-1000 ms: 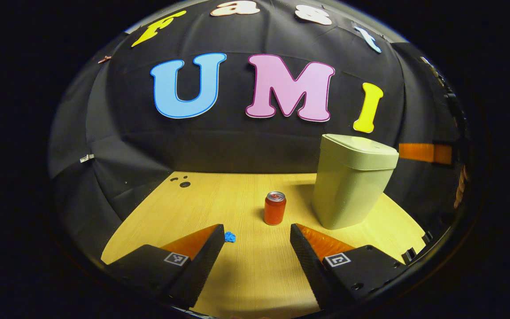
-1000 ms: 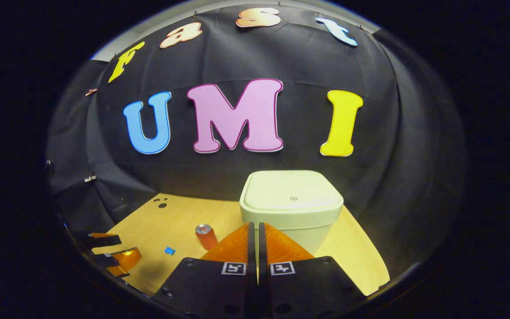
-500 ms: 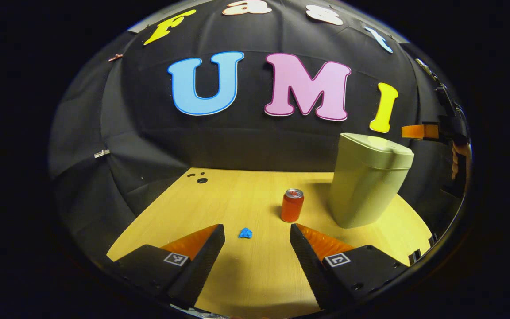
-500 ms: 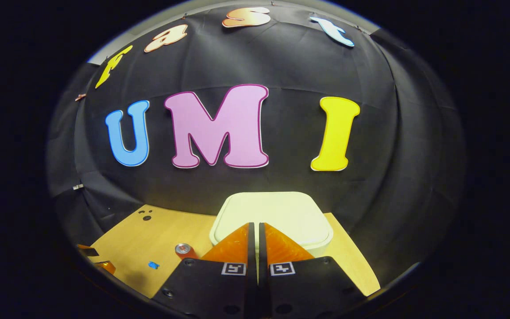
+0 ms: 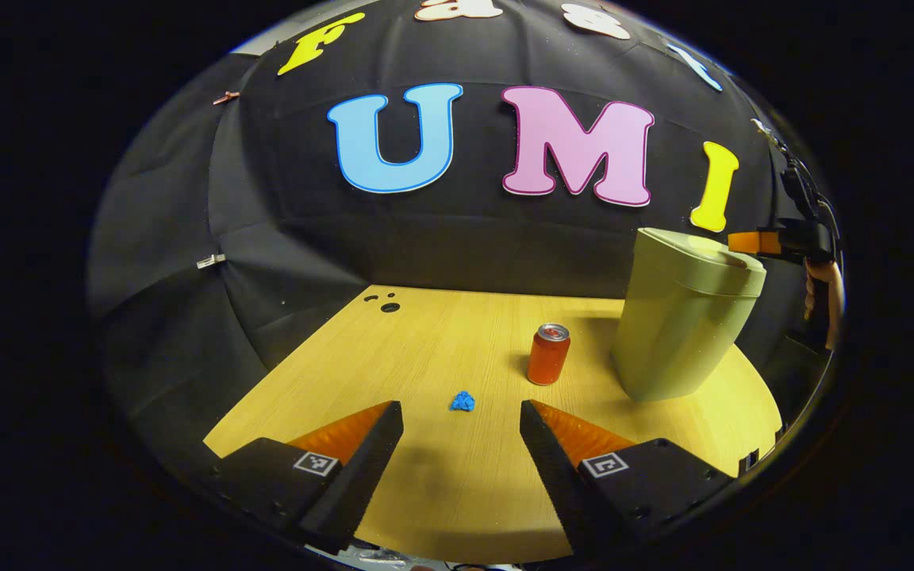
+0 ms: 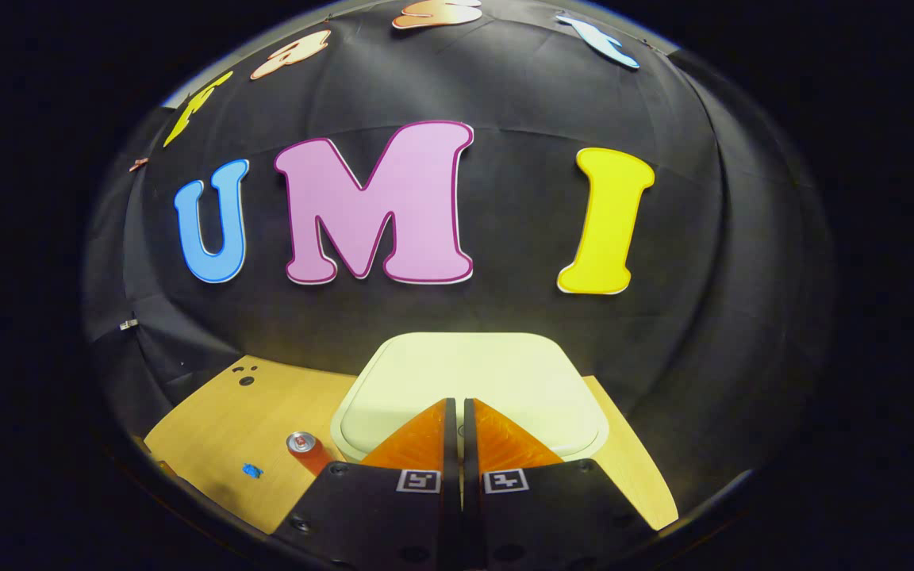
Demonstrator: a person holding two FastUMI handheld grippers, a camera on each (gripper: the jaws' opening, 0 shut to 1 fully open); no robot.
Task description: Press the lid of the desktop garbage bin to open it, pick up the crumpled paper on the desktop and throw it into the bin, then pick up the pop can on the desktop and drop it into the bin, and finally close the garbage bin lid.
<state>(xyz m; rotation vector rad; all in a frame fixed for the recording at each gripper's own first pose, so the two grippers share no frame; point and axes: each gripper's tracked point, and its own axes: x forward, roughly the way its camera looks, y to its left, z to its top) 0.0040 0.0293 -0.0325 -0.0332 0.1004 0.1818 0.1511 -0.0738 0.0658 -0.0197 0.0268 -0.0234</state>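
Note:
The pale green bin (image 5: 679, 325) stands at the right of the wooden table (image 5: 441, 349), lid down. An orange pop can (image 5: 547, 354) stands upright just left of it. A small blue crumpled paper (image 5: 462, 401) lies nearer, ahead of my open left gripper (image 5: 461, 416), which holds nothing. In the right gripper view my right gripper (image 6: 457, 404) is shut, with its tips low over the middle of the bin lid (image 6: 469, 381); whether they touch it I cannot tell. The can (image 6: 306, 449) and paper (image 6: 251, 470) lie down to the left. From the left gripper view the right gripper (image 5: 758, 240) reaches over the lid's right edge.
A black cloth wall closes the back and sides of the booth. Small dark holes (image 5: 384, 304) mark the table's far left corner. A hand (image 5: 820, 289) holds the right gripper at the far right edge. Bare wood lies between the paper and the left table edge.
The right gripper moved forward and down over the bin lid, which now looms larger. The left gripper swung left, so the paper now lies between its fingers' line and the can sits right.

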